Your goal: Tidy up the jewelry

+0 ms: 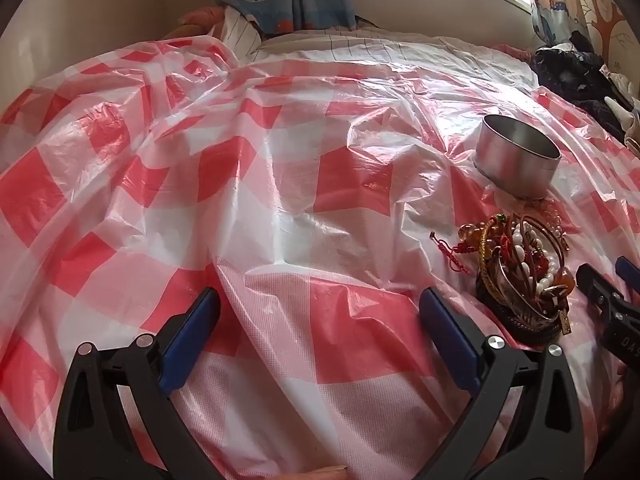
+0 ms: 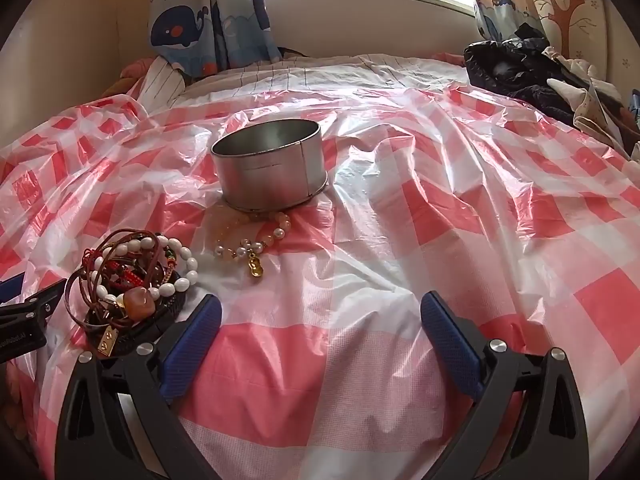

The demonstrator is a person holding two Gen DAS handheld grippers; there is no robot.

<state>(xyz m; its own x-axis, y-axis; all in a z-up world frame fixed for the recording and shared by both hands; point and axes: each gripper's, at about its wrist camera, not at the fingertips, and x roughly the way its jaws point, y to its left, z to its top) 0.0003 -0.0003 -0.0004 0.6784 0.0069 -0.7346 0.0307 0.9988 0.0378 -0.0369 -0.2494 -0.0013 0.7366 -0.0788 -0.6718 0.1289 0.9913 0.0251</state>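
Both tongs, left tongs (image 1: pixel 320 312) and right tongs (image 2: pixel 320 316), gape empty; jewelry pile (image 2: pixel 132 280) between them, tin (image 2: pixel 268 164) beyond.

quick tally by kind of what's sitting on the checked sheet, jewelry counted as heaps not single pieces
metal tin: 1
tangled jewelry heap: 1
loose bead bracelet lying apart by the tin: 1
total: 3

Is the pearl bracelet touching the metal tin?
Cannot tell. In the right wrist view the pearl bracelet runs right up to the metal tin, but no clear contact or gap shows.
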